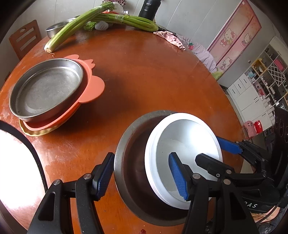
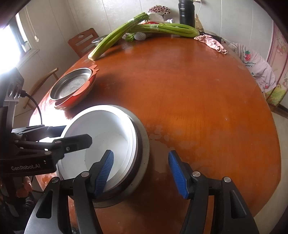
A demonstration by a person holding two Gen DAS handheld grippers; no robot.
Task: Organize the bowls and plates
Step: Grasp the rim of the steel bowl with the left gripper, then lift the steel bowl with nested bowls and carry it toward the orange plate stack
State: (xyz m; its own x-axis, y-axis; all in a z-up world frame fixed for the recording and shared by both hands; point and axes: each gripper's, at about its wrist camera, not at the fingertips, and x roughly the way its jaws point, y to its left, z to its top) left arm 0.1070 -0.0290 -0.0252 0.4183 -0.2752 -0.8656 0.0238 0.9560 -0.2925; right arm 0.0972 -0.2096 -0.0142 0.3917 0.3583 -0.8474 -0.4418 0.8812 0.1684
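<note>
A white bowl [image 1: 185,144] leans tilted inside a large steel bowl [image 1: 133,158] at the near side of the round wooden table [image 1: 147,75]. My left gripper [image 1: 142,175] is open, its fingers straddling the steel bowl's left rim. My right gripper [image 2: 141,173] is open and straddles the steel bowl's right rim [image 2: 144,149], one finger inside the white bowl [image 2: 100,133]. Its blue pads also show in the left wrist view [image 1: 228,144]. A steel plate [image 1: 46,88] sits stacked on an orange silicone plate [image 1: 91,86] over a yellow one [image 1: 36,132]; the stack also shows in the right wrist view [image 2: 72,84].
Celery stalks [image 1: 100,19] lie at the far edge with a small steel bowl [image 1: 54,28], a black bottle [image 1: 149,9] and a pink cloth [image 1: 171,38]. A wooden chair [image 1: 23,37] stands behind the table. Shelves [image 1: 261,86] stand at the right.
</note>
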